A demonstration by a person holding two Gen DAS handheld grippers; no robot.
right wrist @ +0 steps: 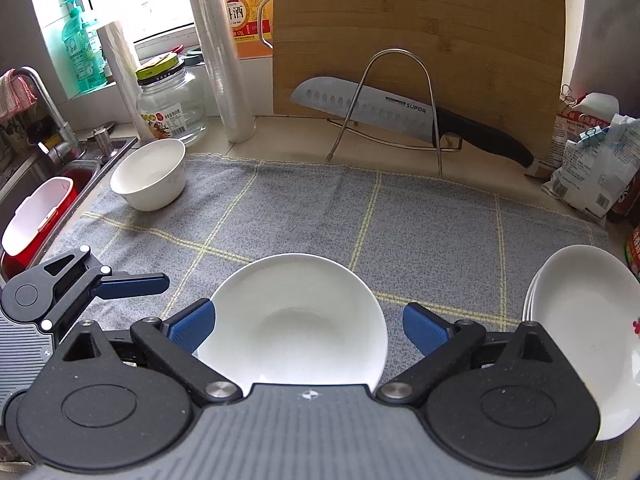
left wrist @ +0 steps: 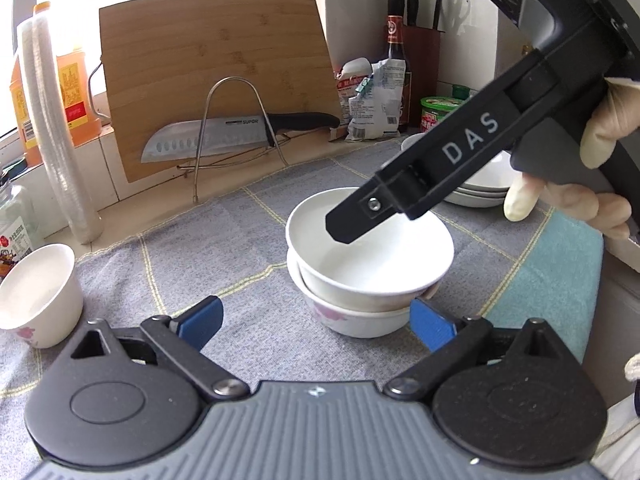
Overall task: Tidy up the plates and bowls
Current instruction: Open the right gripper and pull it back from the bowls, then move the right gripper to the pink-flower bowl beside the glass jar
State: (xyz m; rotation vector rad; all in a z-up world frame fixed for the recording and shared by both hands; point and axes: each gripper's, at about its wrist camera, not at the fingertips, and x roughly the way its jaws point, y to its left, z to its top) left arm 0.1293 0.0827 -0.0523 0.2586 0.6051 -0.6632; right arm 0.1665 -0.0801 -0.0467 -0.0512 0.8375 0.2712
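Two bowls (left wrist: 370, 268) nested mid-tabletop on the grey cloth (right wrist: 400, 216), just beyond the left tongs (left wrist: 316, 324), spread apart and clamping nothing. Right tongs (right wrist: 308, 326) likewise wide apart over the top bowl, gripping nothing. Plates (right wrist: 588, 312) stacked at right. Still left, by the look of it: one lone bowl (right wrist: 149, 174) far left near the sink (right wrist: 24, 172).

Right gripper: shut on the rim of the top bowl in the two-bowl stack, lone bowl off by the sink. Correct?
Not quite. The right gripper is open, its pads clear of the top bowl, as the right wrist view shows. The lone bowl does sit by the sink.
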